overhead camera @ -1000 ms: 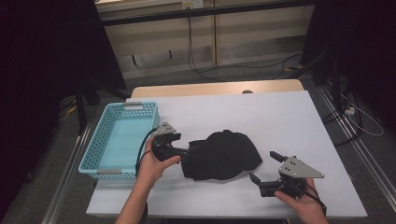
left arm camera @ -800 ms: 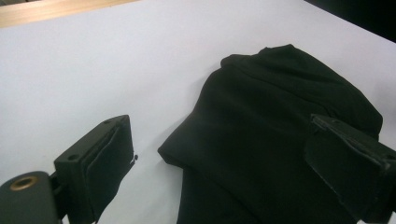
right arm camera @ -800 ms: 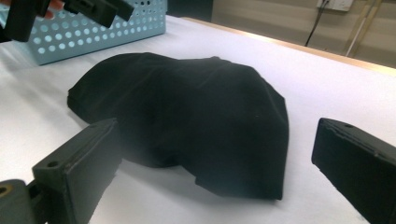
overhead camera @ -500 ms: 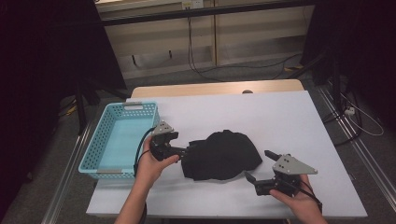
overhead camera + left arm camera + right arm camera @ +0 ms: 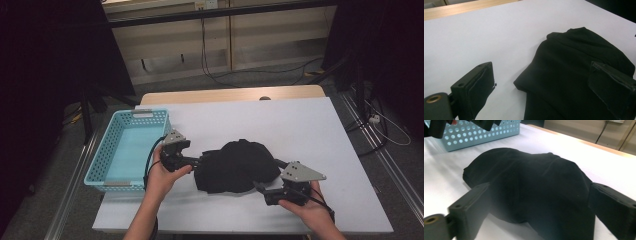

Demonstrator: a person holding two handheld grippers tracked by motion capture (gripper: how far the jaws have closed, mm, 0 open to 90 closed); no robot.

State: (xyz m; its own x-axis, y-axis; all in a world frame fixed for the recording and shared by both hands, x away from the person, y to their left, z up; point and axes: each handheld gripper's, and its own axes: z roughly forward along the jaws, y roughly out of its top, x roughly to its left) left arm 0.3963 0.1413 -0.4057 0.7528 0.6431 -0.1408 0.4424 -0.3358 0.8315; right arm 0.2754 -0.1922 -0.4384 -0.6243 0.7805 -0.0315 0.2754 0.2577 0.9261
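A crumpled black cloth [image 5: 235, 165] lies in a heap on the white table [image 5: 300, 125]. My left gripper [image 5: 197, 161] is at the cloth's left edge, open. In the left gripper view its jaws stand wide [image 5: 544, 75], with the cloth's [image 5: 574, 62] edge between them. My right gripper [image 5: 269, 176] is at the cloth's near right edge. Its jaws have just been closing a little but remain wide apart [image 5: 541, 192]. The cloth [image 5: 529, 170] bulges between them and neither pad visibly presses on it.
A light blue perforated basket [image 5: 107, 150] stands empty at the table's left side, close behind the left hand. It also appears past the cloth in the right gripper view as the basket [image 5: 481, 135]. Bare table stretches behind and right of the cloth.
The right gripper has slid left toward the cloth, so its jaws now straddle the cloth's right edge. The left gripper and the cloth have stayed put.
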